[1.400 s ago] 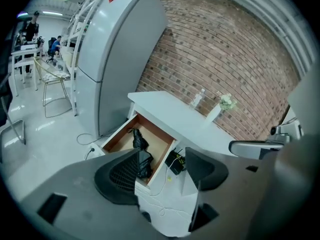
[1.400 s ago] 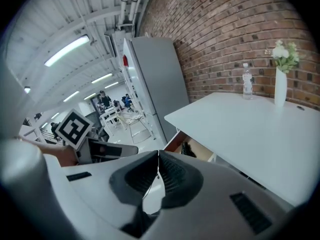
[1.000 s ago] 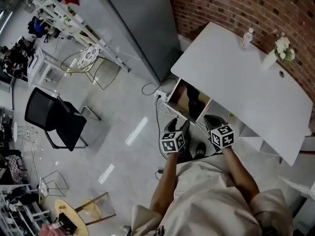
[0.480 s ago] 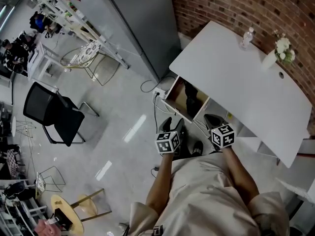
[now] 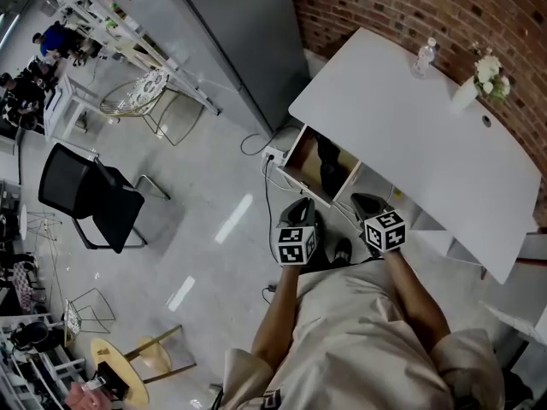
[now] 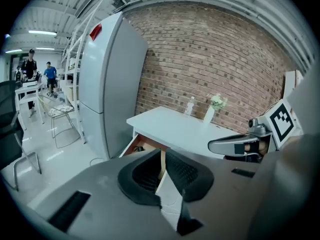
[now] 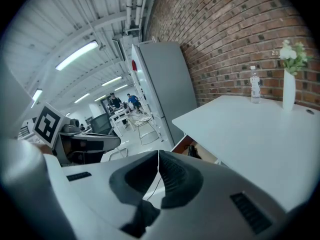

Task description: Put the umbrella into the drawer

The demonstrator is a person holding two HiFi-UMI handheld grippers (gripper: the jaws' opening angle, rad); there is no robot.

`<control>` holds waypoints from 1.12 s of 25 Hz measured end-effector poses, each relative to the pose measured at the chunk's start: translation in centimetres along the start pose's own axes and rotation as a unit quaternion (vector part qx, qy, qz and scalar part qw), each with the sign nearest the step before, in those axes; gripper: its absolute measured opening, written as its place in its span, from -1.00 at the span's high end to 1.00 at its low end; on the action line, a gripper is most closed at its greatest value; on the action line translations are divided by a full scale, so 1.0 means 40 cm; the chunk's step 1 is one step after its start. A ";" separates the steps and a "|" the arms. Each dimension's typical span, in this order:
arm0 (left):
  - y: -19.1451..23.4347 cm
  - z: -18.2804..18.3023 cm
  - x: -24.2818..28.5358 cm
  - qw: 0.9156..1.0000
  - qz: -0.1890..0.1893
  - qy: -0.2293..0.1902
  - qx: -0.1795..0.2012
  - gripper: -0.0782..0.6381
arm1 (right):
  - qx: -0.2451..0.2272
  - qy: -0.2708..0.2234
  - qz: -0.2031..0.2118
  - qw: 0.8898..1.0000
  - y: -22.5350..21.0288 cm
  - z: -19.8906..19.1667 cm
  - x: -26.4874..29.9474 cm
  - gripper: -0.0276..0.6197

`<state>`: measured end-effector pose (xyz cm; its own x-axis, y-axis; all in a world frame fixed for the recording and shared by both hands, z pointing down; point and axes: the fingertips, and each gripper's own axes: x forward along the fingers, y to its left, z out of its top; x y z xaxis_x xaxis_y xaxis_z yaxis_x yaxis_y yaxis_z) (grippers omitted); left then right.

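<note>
The left gripper (image 6: pixel 162 166) has just been closing its jaws: the black pads now stand almost together with only a thin sliver between them, and nothing is in it. Beside it, the right gripper (image 7: pixel 158 169) has its pads pressed together and is likewise empty. In the head view both grippers hang side by side in front of the person, short of the open drawer (image 5: pixel 301 167) and touching nothing. The drawer is pulled out from under the left end of the white desk (image 5: pixel 410 135), showing its brown wooden inside. The umbrella (image 5: pixel 329 162), a dark folded shape, lies inside it along the right side. On the far edge of the desk stand a clear bottle (image 5: pixel 420 58) and a white vase (image 5: pixel 466 96) of pale flowers, close to the brick wall (image 5: pixel 410 7). A tall grey cabinet (image 5: pixel 239 41) rises to the left of the desk, and a black chair (image 5: pixel 90 207) stands well apart on the pale floor.
</note>
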<state>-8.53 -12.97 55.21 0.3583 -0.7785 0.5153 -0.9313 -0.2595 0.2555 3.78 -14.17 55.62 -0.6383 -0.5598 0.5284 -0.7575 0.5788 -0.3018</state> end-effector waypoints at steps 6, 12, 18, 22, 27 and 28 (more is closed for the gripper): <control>0.008 -0.010 -0.004 1.000 -0.006 0.002 -0.026 0.76 | 0.001 -0.002 -0.001 1.000 0.000 -0.003 -0.003 0.70; 0.004 -0.027 0.000 0.999 -0.017 0.016 -0.033 0.76 | -0.001 -0.002 -0.001 1.000 -0.004 0.001 -0.003 0.70; 0.015 -0.033 0.003 0.998 -0.025 0.018 -0.056 0.76 | -0.004 0.007 -0.002 1.000 -0.009 -0.010 0.007 0.70; 0.027 -0.044 0.006 0.998 -0.011 0.030 -0.052 0.76 | -0.008 0.012 -0.002 1.000 -0.008 -0.015 0.006 0.70; 0.019 -0.050 0.008 0.998 -0.025 0.032 -0.057 0.76 | -0.017 0.014 -0.001 1.000 -0.004 -0.015 0.003 0.71; 0.019 -0.050 0.008 0.998 -0.025 0.033 -0.056 0.76 | -0.016 0.015 -0.001 1.000 -0.003 -0.014 0.002 0.71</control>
<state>-8.98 -12.29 57.19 0.4103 -0.7264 0.5513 -0.9006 -0.2276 0.3704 3.90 -13.96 56.14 -0.6326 -0.5435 0.5517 -0.7533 0.5975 -0.2750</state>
